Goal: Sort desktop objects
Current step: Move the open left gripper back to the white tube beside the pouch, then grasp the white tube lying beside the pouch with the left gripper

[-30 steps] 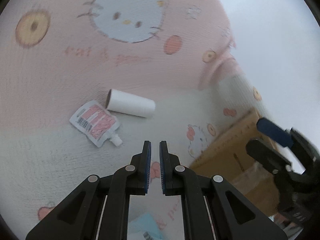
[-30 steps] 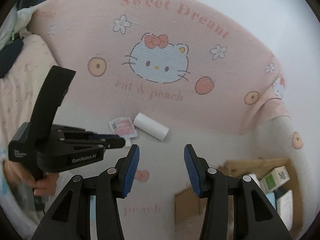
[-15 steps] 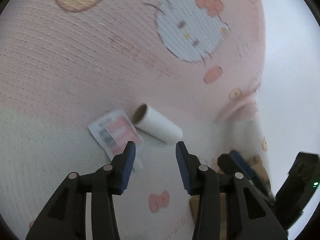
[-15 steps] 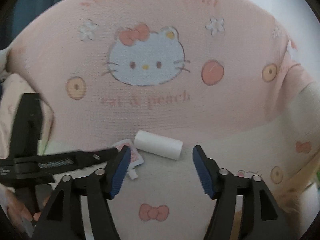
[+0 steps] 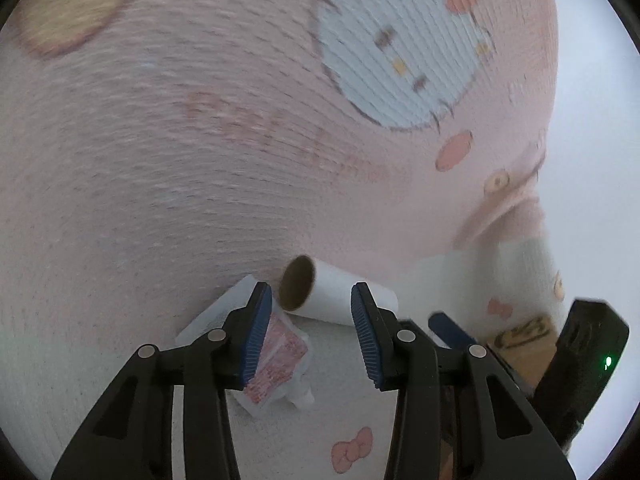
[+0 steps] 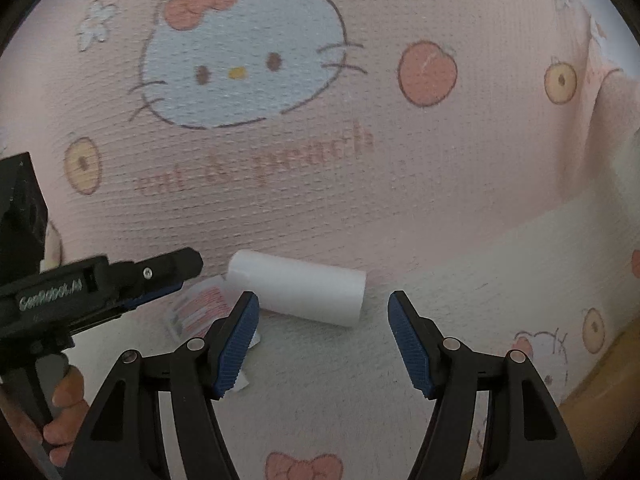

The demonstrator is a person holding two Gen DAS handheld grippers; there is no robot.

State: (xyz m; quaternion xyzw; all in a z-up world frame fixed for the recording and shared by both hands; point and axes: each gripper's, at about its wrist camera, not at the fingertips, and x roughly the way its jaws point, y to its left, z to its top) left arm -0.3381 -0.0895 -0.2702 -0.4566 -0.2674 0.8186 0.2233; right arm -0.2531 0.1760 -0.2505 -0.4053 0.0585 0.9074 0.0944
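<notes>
A white cardboard tube (image 5: pixel 336 292) lies on its side on the blanket, also in the right wrist view (image 6: pixel 304 288). A flat white and red spouted pouch (image 5: pixel 276 356) lies beside it on the left, partly behind my fingers; it also shows in the right wrist view (image 6: pixel 200 306). My left gripper (image 5: pixel 312 332) is open and empty, just short of the tube's open end. My right gripper (image 6: pixel 322 340) is open and empty, close in front of the tube. The left gripper also shows in the right wrist view (image 6: pixel 160 280), reaching over the pouch.
A pink and white Hello Kitty blanket (image 6: pixel 280 160) covers the surface and rises behind the objects. A brown cardboard box (image 5: pixel 524 344) sits at the right, mostly hidden behind the right gripper's body (image 5: pixel 584 364). A white wall is at far right.
The left gripper opened from shut and moved in toward the tube and pouch. The right gripper also moved closer to the tube and opened a little wider.
</notes>
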